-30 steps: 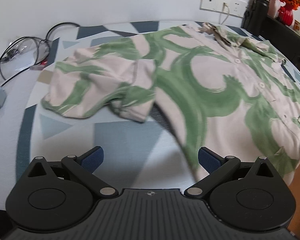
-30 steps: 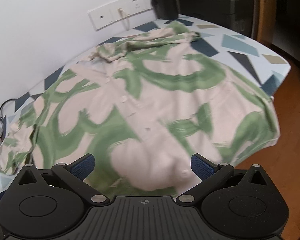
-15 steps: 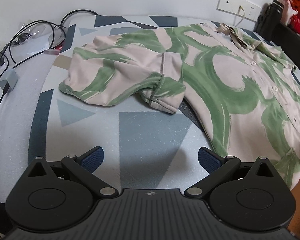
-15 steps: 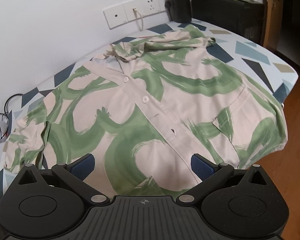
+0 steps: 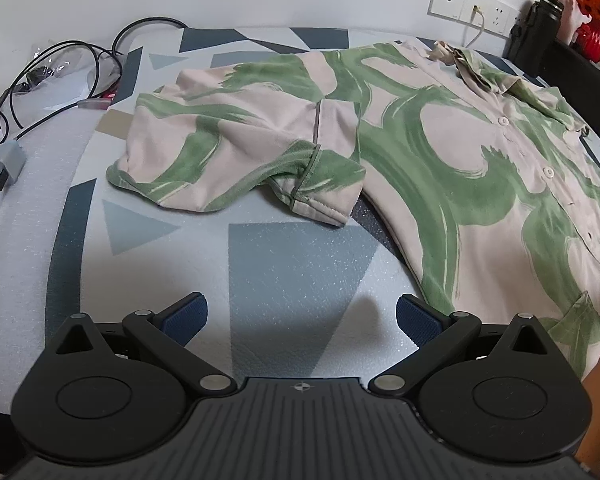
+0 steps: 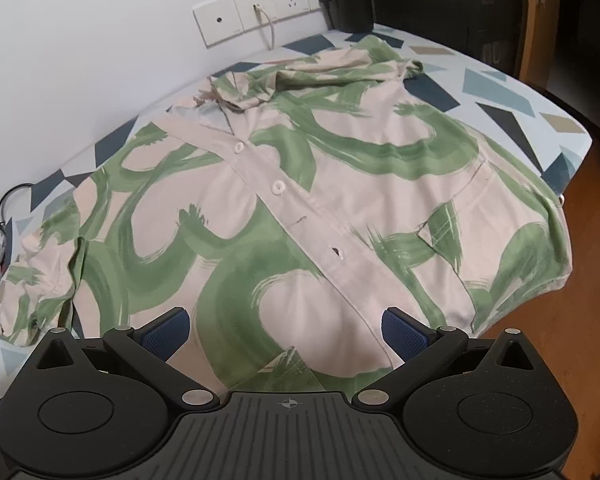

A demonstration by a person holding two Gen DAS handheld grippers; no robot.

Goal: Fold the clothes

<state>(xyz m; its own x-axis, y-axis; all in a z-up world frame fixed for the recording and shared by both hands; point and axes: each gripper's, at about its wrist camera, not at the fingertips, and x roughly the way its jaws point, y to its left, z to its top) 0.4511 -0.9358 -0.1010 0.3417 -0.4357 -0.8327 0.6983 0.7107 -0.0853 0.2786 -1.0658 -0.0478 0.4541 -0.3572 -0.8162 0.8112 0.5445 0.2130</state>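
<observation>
A beige button-up shirt [image 5: 452, 160] with broad green brush strokes lies spread face up on a patterned table [image 5: 292, 256]. Its left sleeve [image 5: 228, 152] is bunched and partly doubled over itself. My left gripper [image 5: 300, 320] stands open over bare table, short of that sleeve and beside the shirt's side edge. In the right wrist view the shirt [image 6: 300, 208] fills the middle, button placket running diagonally, with its right side hanging over the table edge. My right gripper [image 6: 286, 332] is open just above the shirt's hem, holding nothing.
Black cables [image 5: 60, 64] and a grey charger [image 5: 6, 162] lie at the table's left end. Wall sockets [image 6: 260, 8] with a plugged cord sit behind the collar. A dark flask [image 5: 536, 24], a black cabinet [image 6: 452, 12] and a red vase of orange flowers [image 5: 592, 8] stand at the far right.
Both grippers have drawn back and steadied; the motion blur is gone. The left view has shifted so the bunched sleeve sits nearer the centre. Both stay open and empty.
</observation>
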